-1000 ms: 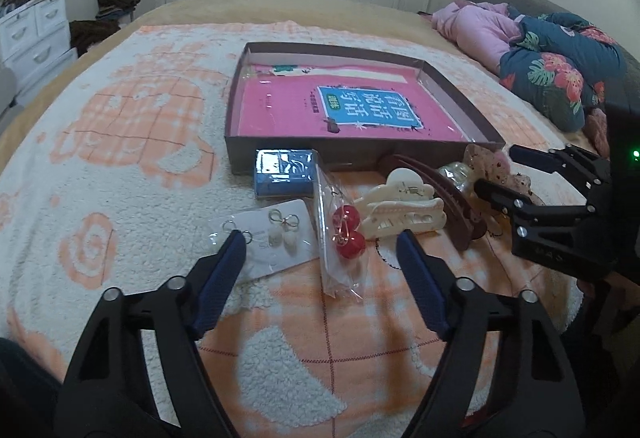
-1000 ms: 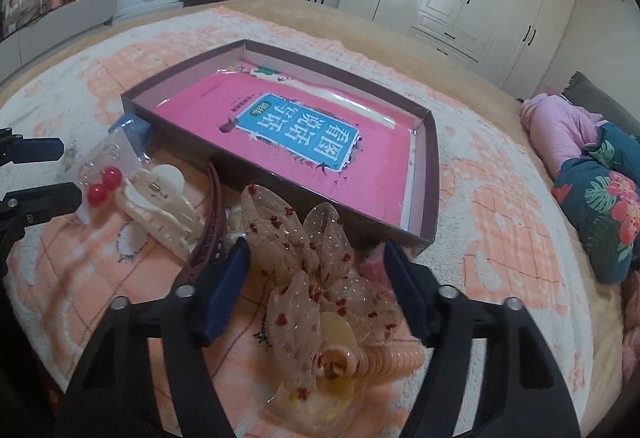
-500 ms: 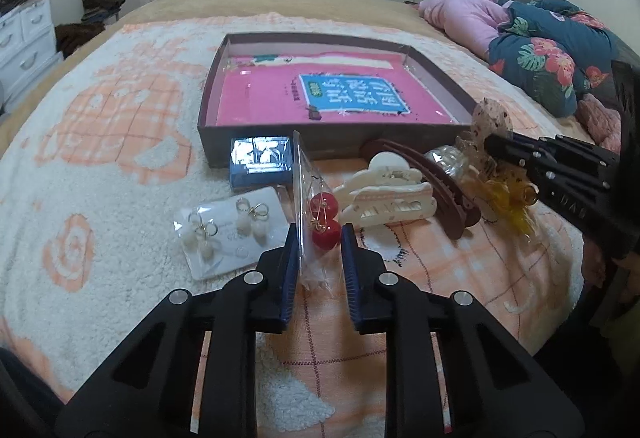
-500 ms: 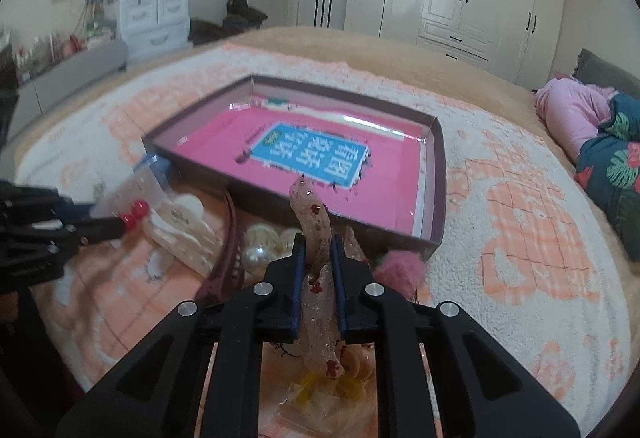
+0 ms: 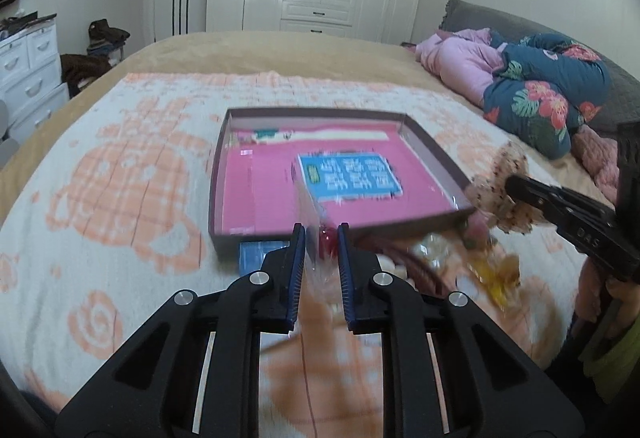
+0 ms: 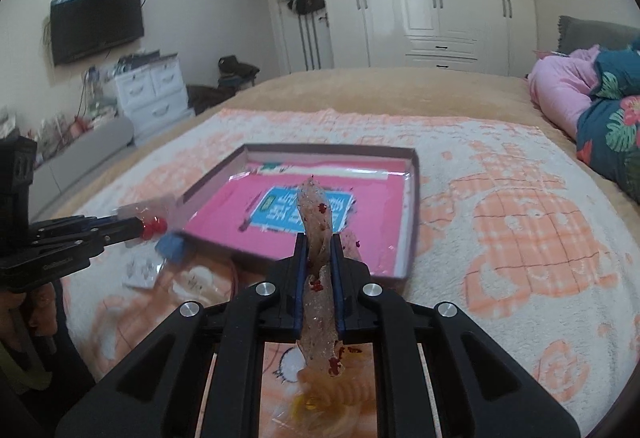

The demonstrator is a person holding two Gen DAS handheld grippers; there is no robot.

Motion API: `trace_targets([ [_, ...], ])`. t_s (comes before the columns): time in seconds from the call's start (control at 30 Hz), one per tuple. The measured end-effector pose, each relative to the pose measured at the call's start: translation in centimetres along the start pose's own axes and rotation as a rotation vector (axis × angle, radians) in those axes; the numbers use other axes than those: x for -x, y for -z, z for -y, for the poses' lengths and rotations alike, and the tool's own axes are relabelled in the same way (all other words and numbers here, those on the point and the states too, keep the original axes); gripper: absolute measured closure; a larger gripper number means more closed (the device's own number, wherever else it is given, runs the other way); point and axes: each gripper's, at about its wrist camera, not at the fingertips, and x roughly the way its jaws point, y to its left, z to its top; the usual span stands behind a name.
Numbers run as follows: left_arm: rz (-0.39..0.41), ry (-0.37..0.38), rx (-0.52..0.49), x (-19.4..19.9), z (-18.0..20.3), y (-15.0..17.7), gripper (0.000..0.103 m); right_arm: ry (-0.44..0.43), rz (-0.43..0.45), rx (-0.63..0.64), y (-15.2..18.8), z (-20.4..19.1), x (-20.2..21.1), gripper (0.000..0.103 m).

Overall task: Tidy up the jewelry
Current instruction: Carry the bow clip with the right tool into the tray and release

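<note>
My left gripper (image 5: 320, 228) has its jaws closing on a clear bag of red bead earrings (image 5: 310, 205), lifted off the blanket in front of the shallow brown box (image 5: 218, 173). In the right wrist view the left gripper (image 6: 140, 228) holds that bag (image 6: 154, 226) by the box's near left corner. My right gripper (image 6: 319, 238) is shut on a sheer bow hair clip with red specks (image 6: 316, 205), raised before the box (image 6: 412, 222). The left wrist view shows the right gripper (image 5: 510, 183) and the bow (image 5: 496, 193) at the box's right corner.
A pink book with a blue label (image 5: 348, 175) lies inside the box. On the blanket near the box lie a small blue box (image 5: 256, 258), an earring card (image 6: 140, 272), a cream claw clip (image 6: 200, 278) and a brown headband (image 6: 234, 278). Pillows and clothes (image 5: 540, 93) are piled at the right.
Both grippers went from open to shut, the left on the earring bag, the right on the bow clip. Both have risen with their items and moved nearer the box.
</note>
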Motion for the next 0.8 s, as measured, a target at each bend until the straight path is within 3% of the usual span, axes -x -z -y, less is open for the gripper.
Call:
trace_targets([
  [0.43, 0.053, 0.028, 0.002, -3.2, 0.1, -4.7, 0.097, 0.042, 0.039, -0.089, -1.2, 2.9, -0.1, 0.092],
  [0.8, -0.004, 0.074, 0.145, -8.3, -3.5, -7.4, 0.103, 0.060, 0.025, -0.069, -2.7, 3.1, -1.8, 0.092],
])
